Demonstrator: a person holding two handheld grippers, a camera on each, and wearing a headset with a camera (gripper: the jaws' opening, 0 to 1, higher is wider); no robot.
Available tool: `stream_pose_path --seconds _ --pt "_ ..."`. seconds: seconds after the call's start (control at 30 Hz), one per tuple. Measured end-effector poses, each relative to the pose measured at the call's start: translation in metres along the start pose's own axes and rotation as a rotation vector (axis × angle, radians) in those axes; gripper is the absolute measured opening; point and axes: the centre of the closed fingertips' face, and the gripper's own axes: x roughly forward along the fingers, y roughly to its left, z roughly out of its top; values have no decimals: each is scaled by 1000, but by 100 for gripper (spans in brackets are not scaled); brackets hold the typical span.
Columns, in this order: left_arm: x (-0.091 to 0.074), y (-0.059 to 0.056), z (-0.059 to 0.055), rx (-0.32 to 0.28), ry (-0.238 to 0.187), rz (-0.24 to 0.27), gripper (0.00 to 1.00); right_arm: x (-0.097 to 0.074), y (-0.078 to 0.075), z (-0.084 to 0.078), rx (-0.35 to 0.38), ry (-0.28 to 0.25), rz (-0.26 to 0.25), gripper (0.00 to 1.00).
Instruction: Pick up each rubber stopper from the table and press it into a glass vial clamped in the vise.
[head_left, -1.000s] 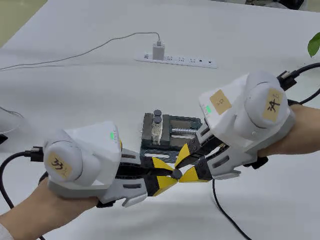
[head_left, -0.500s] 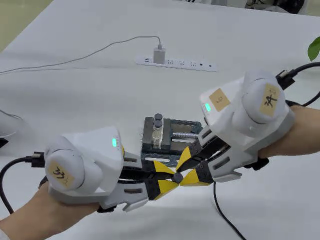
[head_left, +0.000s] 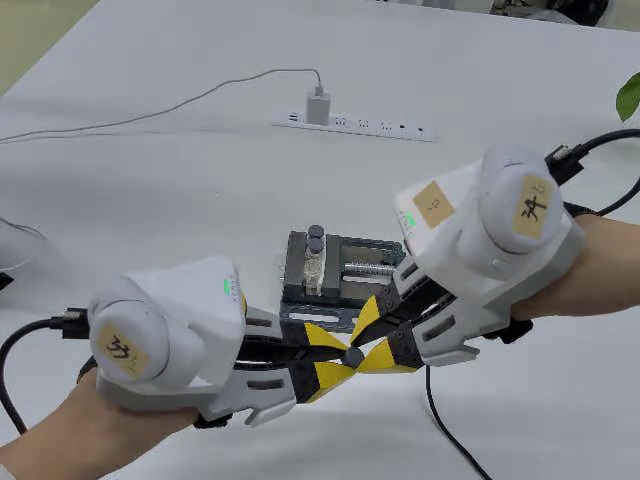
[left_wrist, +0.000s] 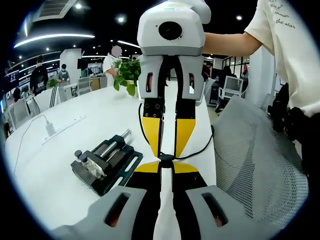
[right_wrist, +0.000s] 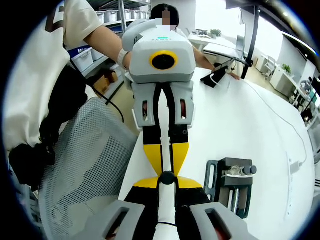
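Yellow-tipped and black, the jaws of the left gripper (head_left: 343, 357) and the right gripper (head_left: 361, 352) are meeting tip to tip above the near part of the white table (head_left: 150, 190). Between the tips a small dark rubber stopper (head_left: 352, 356) is sitting, clear of the tabletop. Each gripper is keeping its jaws drawn in to a narrow slit and pressing on the stopper from its own side. I cannot tell which of the two is bearing the hold. In the left gripper view the stopper (left_wrist: 166, 158) is showing at the very end of that gripper's jaws, with the right gripper (left_wrist: 167, 150) coming down onto it from above. In the right gripper view it is appearing as a round dark knob (right_wrist: 167, 178).

Just beyond the tips, toward the far side, the dark vise (head_left: 296, 265) is standing on the table and clamping a glass vial (head_left: 315, 263). Two dark caps (head_left: 316, 234) are showing at its top. Farther off, a white power strip (head_left: 370, 124) is lying with a charger (head_left: 318, 103) plugged in. A black cable (head_left: 445, 420) is trailing near right.
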Motion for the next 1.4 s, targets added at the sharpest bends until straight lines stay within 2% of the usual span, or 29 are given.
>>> stream_pose_path --seconds 0.23,0.43,0.57,0.63,0.77,0.83,1.0,1.1,1.13,1.2,1.4 --pt "-1 4 -4 -26 -6 21 5 5 -5 -1 14 0 -2 6" --pt "-6 12 -12 -74 -16 63 13 8 -14 -5 23 9 -19 6" --pt "-13 25 -20 -87 -6 132 29 8 -17 -6 22 13 -21 6" --pt "-16 30 -22 -98 -15 156 39 9 -18 -6 23 15 -20 6" --pt "-26 46 -30 -109 -6 247 60 11 -23 -7 22 21 -20 6" --pt "-30 52 -34 -120 0 274 71 11 -24 -8 21 25 -18 6" --pt "-37 61 -41 -146 9 307 83 12 -29 -9 18 36 -16 6" --pt "-42 68 -47 -159 25 357 99 11 -32 -9 0 34 -13 6" --pt "-41 68 -46 -157 17 340 99 11 -33 -9 1 37 -10 6" --pt "-44 70 -49 -176 16 348 99 11 -36 -11 -15 51 -13 6" --pt "-47 72 -51 -177 18 356 99 9 -45 -12 -42 65 -15 6"
